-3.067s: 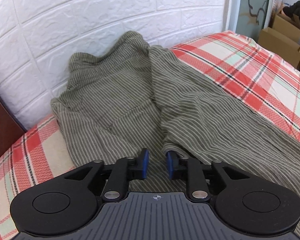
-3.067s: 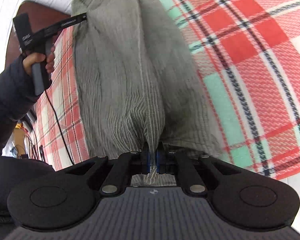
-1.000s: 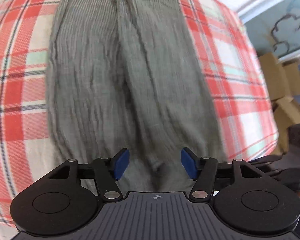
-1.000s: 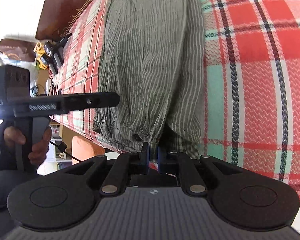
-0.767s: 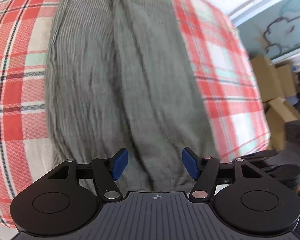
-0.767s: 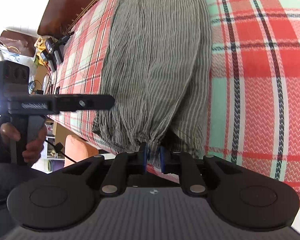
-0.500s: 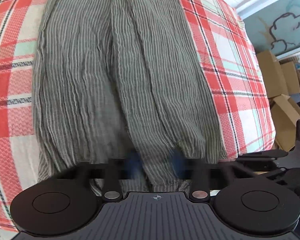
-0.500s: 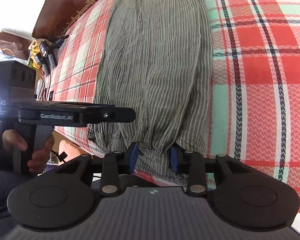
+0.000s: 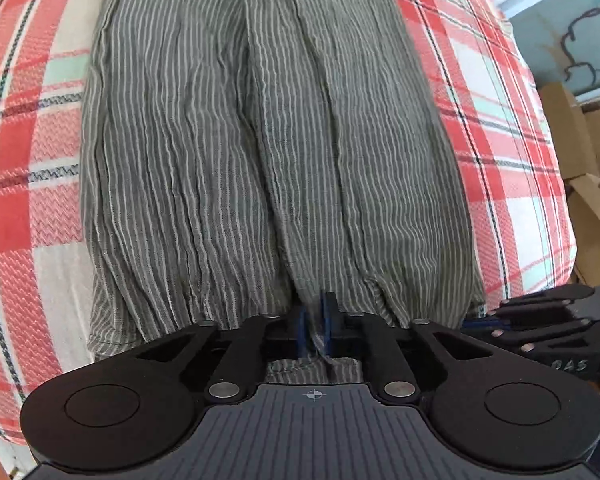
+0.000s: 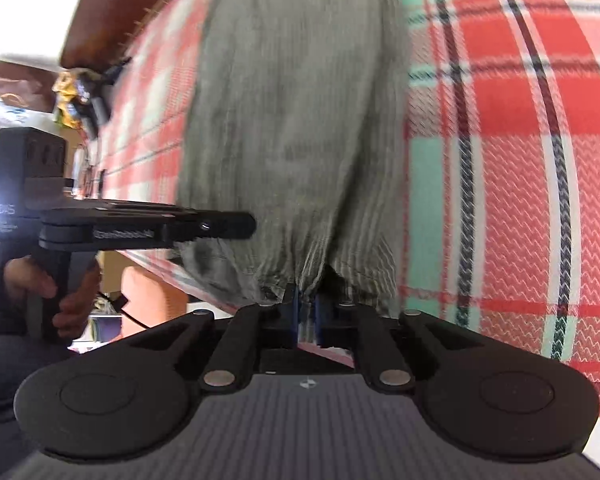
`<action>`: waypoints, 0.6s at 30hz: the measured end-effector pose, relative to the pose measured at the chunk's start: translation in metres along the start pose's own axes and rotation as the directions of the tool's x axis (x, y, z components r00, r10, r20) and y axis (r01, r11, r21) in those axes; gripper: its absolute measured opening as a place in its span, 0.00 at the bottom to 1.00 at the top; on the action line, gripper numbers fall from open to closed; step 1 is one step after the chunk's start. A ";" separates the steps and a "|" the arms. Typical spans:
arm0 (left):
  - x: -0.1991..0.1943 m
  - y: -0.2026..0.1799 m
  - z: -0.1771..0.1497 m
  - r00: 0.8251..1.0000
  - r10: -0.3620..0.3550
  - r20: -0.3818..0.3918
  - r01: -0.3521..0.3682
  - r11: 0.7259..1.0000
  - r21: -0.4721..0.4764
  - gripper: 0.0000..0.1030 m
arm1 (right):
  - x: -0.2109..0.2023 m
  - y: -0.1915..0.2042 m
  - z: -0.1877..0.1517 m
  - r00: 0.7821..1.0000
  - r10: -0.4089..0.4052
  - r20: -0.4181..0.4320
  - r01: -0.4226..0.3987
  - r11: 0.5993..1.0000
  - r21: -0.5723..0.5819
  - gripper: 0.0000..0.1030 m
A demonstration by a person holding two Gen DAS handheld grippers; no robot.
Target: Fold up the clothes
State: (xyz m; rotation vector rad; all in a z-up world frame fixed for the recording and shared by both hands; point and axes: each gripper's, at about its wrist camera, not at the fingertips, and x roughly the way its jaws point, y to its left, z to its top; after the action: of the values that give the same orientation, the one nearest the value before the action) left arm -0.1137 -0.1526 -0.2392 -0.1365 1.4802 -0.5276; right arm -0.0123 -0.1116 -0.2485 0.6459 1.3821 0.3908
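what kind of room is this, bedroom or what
Probably a bedroom that doubles as storage: a green-grey striped crinkled garment lies on a bed with a red, white and mint plaid cover, a dark wooden headboard stands at one end, and brown cardboard boxes are stacked beside it.

The striped garment (image 9: 260, 152) is thin, crinkled woven cloth, matt grey-green with fine pale lines, gathered into puckers at its hem. Under it the plaid bedcover (image 9: 24, 216) is a coarser cloth with a visible zigzag weave, also matt. The left tool (image 9: 315, 322) is matt black plastic with a ribbed grey body, shiny metal pivot pins and blue pads (image 9: 303, 320); cardboard boxes (image 9: 580, 168) look dull brown.
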 end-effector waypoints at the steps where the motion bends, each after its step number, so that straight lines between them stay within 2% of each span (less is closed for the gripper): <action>1: -0.003 0.000 0.000 1.000 0.000 0.002 0.000 1.000 0.001 0.35 | -0.003 0.000 -0.001 1.000 -0.004 -0.008 0.004 1.000 -0.005 0.16; 2: -0.008 0.000 0.000 1.000 0.001 0.006 -0.001 1.000 0.008 0.37 | -0.006 0.001 -0.002 1.000 -0.008 -0.016 0.008 1.000 -0.010 0.21; 3: -0.015 0.002 0.000 1.000 0.002 0.011 -0.003 1.000 0.016 0.37 | -0.009 0.001 -0.003 1.000 -0.012 -0.024 0.011 1.000 -0.015 0.30; 5: -0.032 0.005 0.003 0.999 0.015 0.045 -0.017 0.999 0.035 0.38 | -0.023 0.003 -0.003 1.000 -0.009 -0.024 0.008 0.999 -0.044 0.31; 8: -0.067 0.008 0.013 0.986 0.042 0.160 -0.052 0.997 0.057 0.46 | -0.054 0.008 0.007 0.999 0.004 0.033 -0.001 0.996 -0.089 0.31; 11: -0.090 0.008 0.037 0.950 0.076 0.302 -0.101 0.993 0.069 0.51 | -0.078 0.017 0.034 0.991 -0.008 0.137 0.026 0.991 -0.128 0.33; 14: -0.092 0.006 0.071 0.908 0.130 0.398 -0.187 0.976 0.108 0.53 | -0.085 0.022 0.075 0.968 -0.033 0.247 0.069 0.988 -0.140 0.33; 15: -0.089 0.006 0.083 0.898 0.137 0.417 -0.203 0.972 0.119 0.53 | -0.087 0.024 0.090 0.958 -0.043 0.283 0.085 0.987 -0.138 0.33; 18: -0.079 0.008 0.119 0.886 0.144 0.440 -0.235 0.959 0.160 0.53 | -0.087 0.034 0.131 0.927 -0.073 0.368 0.127 0.984 -0.124 0.33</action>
State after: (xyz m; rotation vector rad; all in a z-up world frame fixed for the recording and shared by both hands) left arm 0.0032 -0.1397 -0.1583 0.0601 0.9905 -0.4547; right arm 0.1052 -0.1638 -0.1524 0.4943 1.0175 0.2707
